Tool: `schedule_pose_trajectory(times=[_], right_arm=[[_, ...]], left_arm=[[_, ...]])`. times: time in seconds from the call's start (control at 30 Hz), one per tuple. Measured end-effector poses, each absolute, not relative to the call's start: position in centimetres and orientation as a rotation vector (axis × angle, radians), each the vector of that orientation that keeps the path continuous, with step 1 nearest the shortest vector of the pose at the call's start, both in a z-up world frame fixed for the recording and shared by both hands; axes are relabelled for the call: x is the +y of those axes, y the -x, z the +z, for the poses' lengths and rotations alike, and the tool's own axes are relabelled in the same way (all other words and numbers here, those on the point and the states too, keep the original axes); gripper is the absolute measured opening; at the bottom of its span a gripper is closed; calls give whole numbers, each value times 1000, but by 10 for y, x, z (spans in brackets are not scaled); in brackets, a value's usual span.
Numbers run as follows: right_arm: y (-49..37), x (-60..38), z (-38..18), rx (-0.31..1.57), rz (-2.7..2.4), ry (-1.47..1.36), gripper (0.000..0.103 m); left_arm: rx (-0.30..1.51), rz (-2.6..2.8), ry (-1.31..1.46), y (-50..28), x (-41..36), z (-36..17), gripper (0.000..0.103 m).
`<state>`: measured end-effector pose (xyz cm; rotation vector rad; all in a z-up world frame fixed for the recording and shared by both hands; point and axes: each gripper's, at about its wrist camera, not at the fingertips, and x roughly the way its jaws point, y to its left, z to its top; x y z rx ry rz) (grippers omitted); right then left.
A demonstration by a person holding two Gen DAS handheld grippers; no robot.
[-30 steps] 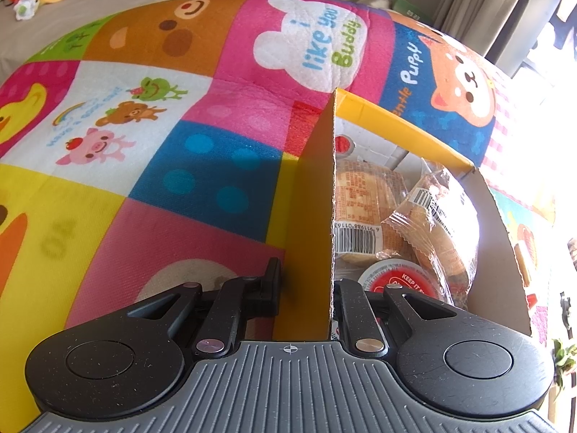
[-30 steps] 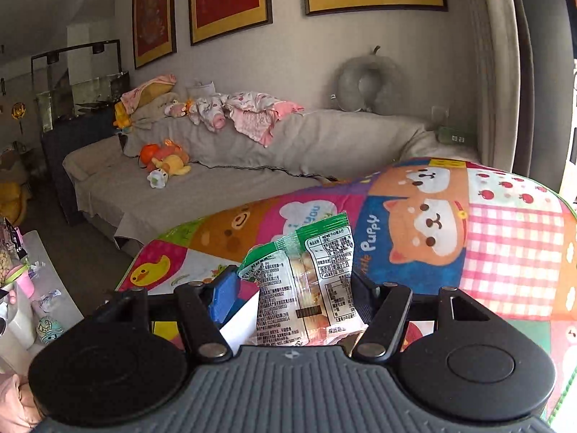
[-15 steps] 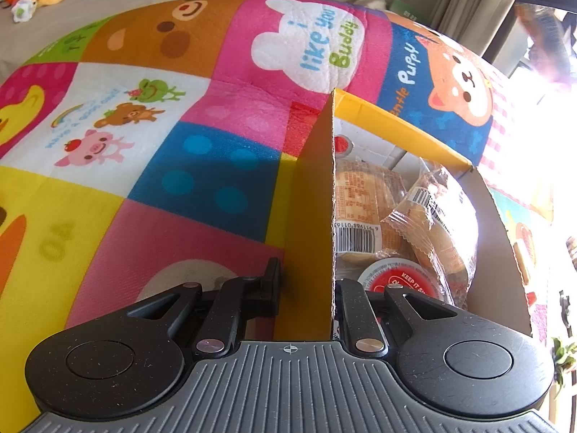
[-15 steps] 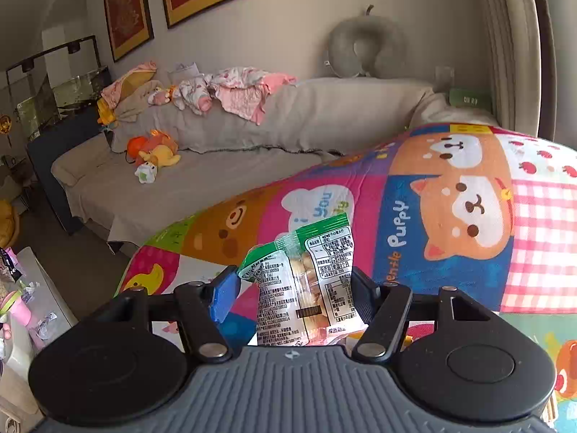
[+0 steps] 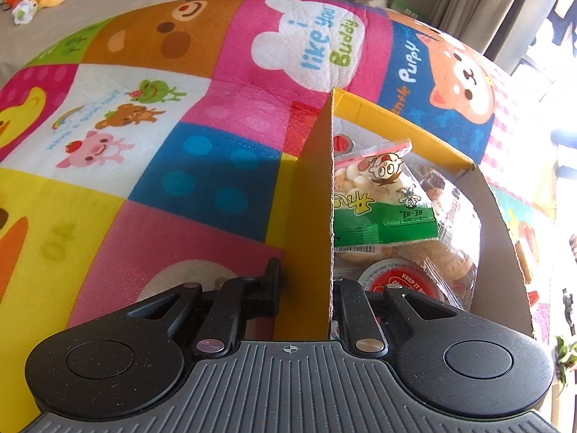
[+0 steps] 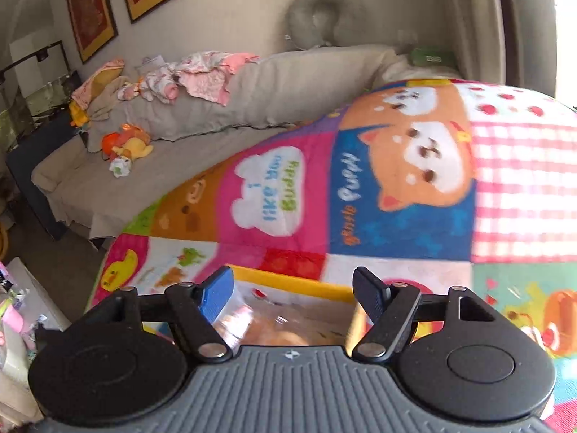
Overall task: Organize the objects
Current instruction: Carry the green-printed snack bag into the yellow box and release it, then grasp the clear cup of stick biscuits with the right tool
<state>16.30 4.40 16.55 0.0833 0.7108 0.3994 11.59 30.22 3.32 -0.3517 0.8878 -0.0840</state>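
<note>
While left gripper [image 5: 305, 285] clamps the yellow box's wall [image 5: 313, 223], right gripper [image 6: 293, 290] hangs wide open, empty, above; green snack packet [image 5: 382, 198] lies inside, topmost.

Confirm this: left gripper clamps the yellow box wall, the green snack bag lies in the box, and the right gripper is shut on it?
Not quite. The right gripper is open and empty in the right wrist view; the green snack bag lies free in the yellow box, clamped by the left gripper.

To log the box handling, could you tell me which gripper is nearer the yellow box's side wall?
Left. The left gripper is clamped on the yellow box's side wall; the right gripper hangs open above the box, apart from it.
</note>
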Motion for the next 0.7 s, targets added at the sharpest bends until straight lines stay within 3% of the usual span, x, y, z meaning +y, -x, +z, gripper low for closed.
schedule_pose_trajectory(times=[0.4,0.7], right_arm=[[-98,-87,116,807,116,-76,79],[-58,-129,82,870,-1,-80,81]], left_arm=[[889,-67,323,-115,297,34,14],[890,-70,315,-115,297,35,14]])
